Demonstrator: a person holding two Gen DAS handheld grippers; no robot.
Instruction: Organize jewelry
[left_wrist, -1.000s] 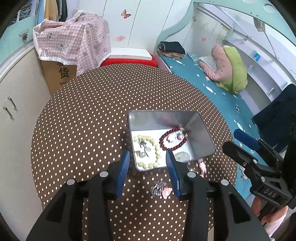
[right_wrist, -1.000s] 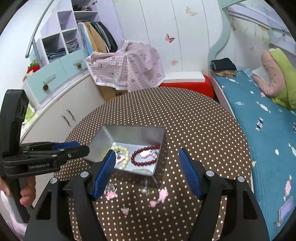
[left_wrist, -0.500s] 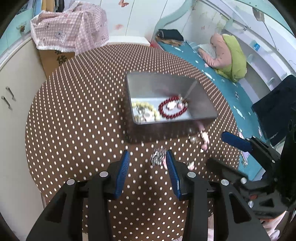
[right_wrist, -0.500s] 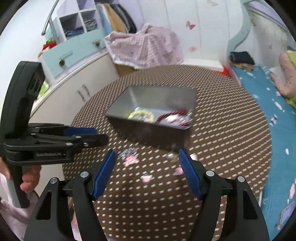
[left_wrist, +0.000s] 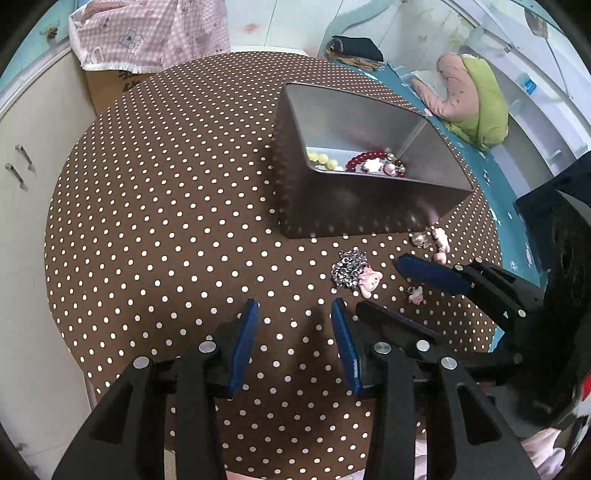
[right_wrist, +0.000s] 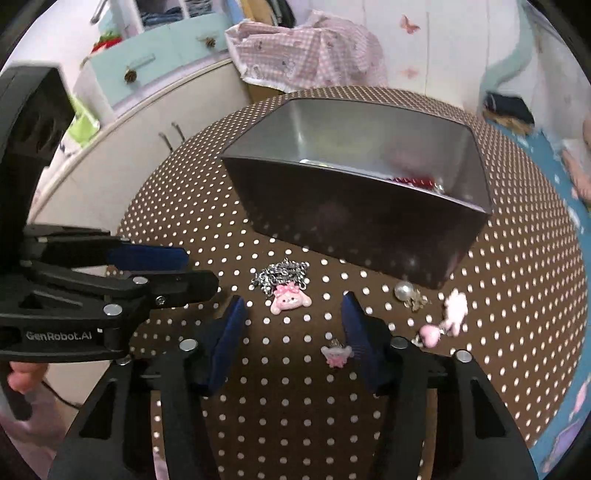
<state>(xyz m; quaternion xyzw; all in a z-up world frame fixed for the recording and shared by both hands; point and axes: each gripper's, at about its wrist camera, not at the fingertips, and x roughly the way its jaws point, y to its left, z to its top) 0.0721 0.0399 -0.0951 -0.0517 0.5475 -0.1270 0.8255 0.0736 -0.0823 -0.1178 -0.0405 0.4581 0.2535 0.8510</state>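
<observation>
On the round bench, covered in a brown cloth with white dots, stands a rectangular metal tin, open at the top. Inside it lie a pale yellow bead bracelet and a red bead bracelet with pink charms; from the right wrist view only a sliver of red shows over the tin's near wall.

Loose pieces lie on the cloth just in front of the tin. A silver chain sits bunched up, touching a pink animal charm on its near side. To the right lie a pearl piece close to the tin's corner, a pale pink charm and a pink heart beside it. A small pink winged charm lies close against the inner face of the right-hand finger of the right gripper.

That gripper's jaws have just been closing and stand at a middling gap, pressing on nothing; the pink animal charm and chain lie just ahead of the tips, apart from both pads. The left gripper hangs over bare cloth, its jaws set at a narrow, unchanged-looking gap with nothing between them; the chain lies ahead and to its right. Both grippers tilt steeply down and sit close together, the right one's fingers reaching in beside the left's right finger. A fingertip of the person shows at the left gripper's handle.
</observation>
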